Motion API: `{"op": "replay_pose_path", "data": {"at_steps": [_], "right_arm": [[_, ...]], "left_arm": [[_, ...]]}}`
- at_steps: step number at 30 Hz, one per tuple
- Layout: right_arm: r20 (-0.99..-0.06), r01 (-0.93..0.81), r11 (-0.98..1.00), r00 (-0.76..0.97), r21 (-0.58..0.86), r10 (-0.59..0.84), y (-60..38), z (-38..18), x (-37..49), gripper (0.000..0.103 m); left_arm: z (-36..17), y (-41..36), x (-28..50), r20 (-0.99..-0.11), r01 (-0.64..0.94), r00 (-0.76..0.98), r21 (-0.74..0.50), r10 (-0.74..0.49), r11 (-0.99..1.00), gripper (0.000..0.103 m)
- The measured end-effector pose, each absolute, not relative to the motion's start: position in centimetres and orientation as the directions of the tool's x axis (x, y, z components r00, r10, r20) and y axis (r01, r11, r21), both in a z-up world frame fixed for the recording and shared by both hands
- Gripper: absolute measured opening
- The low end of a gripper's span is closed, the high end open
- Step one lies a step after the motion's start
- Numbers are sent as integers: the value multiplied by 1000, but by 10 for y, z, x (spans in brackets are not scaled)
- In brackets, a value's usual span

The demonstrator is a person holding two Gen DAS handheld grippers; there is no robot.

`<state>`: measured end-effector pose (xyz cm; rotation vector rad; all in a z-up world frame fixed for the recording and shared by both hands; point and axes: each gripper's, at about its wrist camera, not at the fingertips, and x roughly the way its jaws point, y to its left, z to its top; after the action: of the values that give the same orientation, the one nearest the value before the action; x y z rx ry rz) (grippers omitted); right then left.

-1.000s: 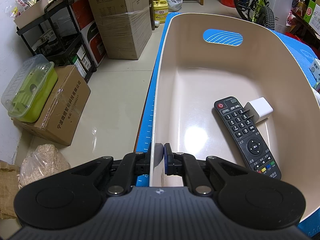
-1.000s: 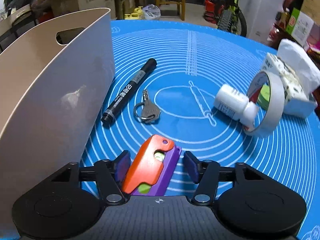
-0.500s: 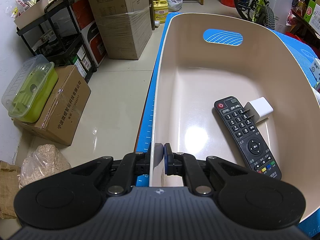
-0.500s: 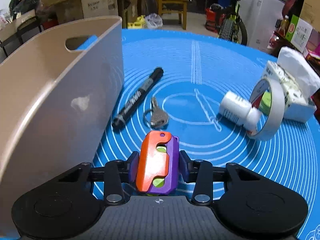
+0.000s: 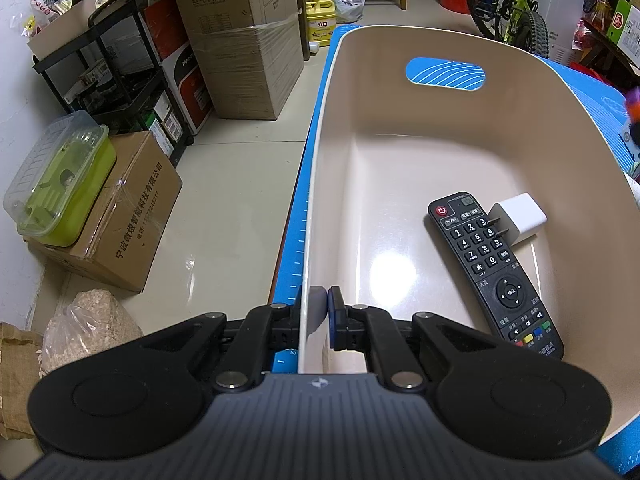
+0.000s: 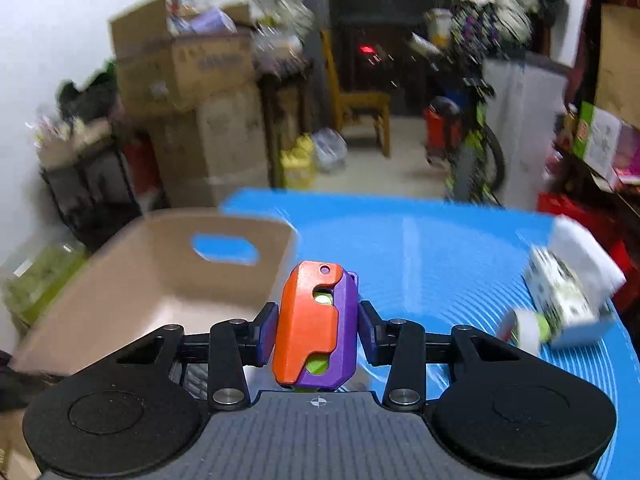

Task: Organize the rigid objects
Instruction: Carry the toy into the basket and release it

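The orange-and-purple toy (image 6: 316, 326) sits upright between the two fingers of the right gripper (image 6: 318, 332), which are closed snugly against its sides, and it is held in the air above the blue mat (image 6: 420, 248), just right of the beige bin (image 6: 160, 276); the blur in that view suggests the gripper is in motion. The bin stands at the mat's left edge, and the left gripper (image 5: 319, 312) is clamped on its near wall, one finger inside and one outside, steadying it. Inside the bin, a black remote control (image 5: 494, 274) and a white charger plug (image 5: 520, 220) already lie touching each other on the floor, so two items look sorted. The toy seems to be the third, not yet over the opening. Out on the mat, a patterned box (image 6: 568, 292) and a roll of tape (image 6: 524, 330) remain near the right edge; other loose items may be left, but this view does not show them.
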<state>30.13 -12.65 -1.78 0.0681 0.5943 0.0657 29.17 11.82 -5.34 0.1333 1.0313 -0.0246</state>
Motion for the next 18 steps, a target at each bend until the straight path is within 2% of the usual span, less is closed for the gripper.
{"op": "replay_pose_path", "data": {"at_steps": [3, 7, 12, 18], "right_arm": [[-536, -108, 989, 832, 100, 145, -112, -7, 299, 49], [-552, -194, 976, 806, 95, 214, -86, -7, 303, 49], [-620, -289, 955, 739, 62, 264, -51, -21, 308, 49], [-729, -360, 933, 636, 9, 253, -24, -42, 316, 49]], "left_arm": [[-53, 118, 292, -857, 83, 514, 99, 42, 992, 10], [-53, 119, 292, -856, 83, 515, 101, 44, 991, 10], [-52, 119, 292, -856, 85, 515, 103, 45, 991, 10], [-51, 120, 292, -856, 87, 515, 105, 46, 991, 10]]}}
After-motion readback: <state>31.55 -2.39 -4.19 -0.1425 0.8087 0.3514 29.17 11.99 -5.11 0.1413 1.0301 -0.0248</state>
